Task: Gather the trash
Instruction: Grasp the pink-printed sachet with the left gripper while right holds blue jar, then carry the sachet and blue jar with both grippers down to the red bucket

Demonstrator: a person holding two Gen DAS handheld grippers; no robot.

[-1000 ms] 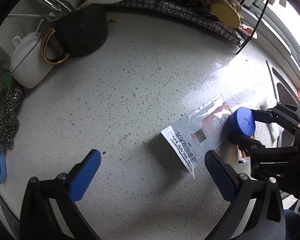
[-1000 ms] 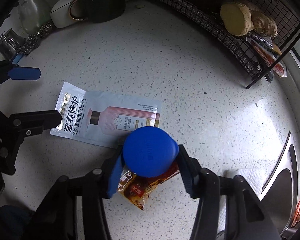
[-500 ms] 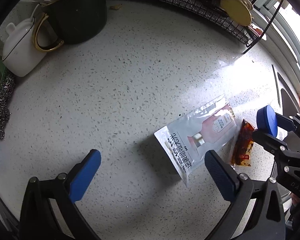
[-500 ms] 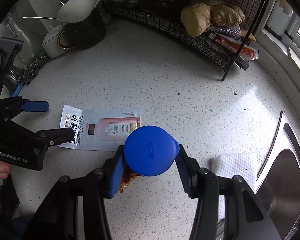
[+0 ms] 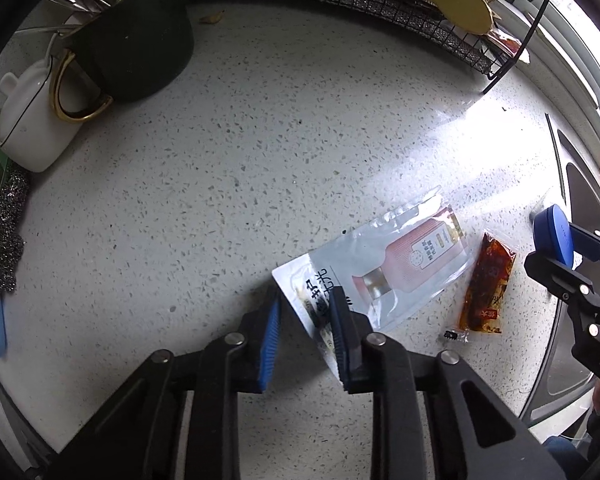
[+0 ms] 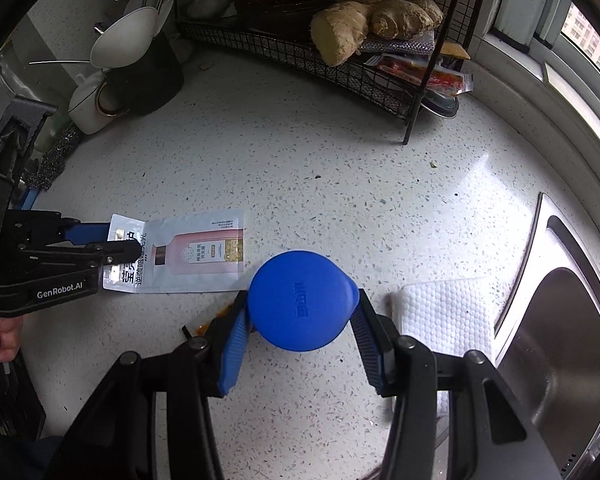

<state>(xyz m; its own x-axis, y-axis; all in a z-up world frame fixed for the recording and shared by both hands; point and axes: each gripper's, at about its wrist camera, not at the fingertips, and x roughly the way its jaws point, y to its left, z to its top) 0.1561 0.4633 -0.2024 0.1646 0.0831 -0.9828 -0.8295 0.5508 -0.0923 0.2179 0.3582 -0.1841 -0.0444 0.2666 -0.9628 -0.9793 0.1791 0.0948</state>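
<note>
As my left jaws (image 5: 305, 330) close over the pouch (image 5: 384, 270) corner lying flat on the surface (image 5: 260, 140), I should bite deep and lift slowly so the film doesn't slip. Whether the pads already press, I cannot tell. My right jaws (image 6: 298, 330) hold the blue cap (image 6: 300, 300); a sauce packet (image 5: 486, 288) waits beside the pouch.

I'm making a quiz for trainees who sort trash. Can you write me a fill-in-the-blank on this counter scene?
1. The right gripper holds a round ____ lid.
2. The left gripper is closing on the printed end of the ____.
3. The red sauce packet lies on the ____.
4. Ginger sits on the wire ____.

Missing words: blue; pouch; counter; rack
</note>
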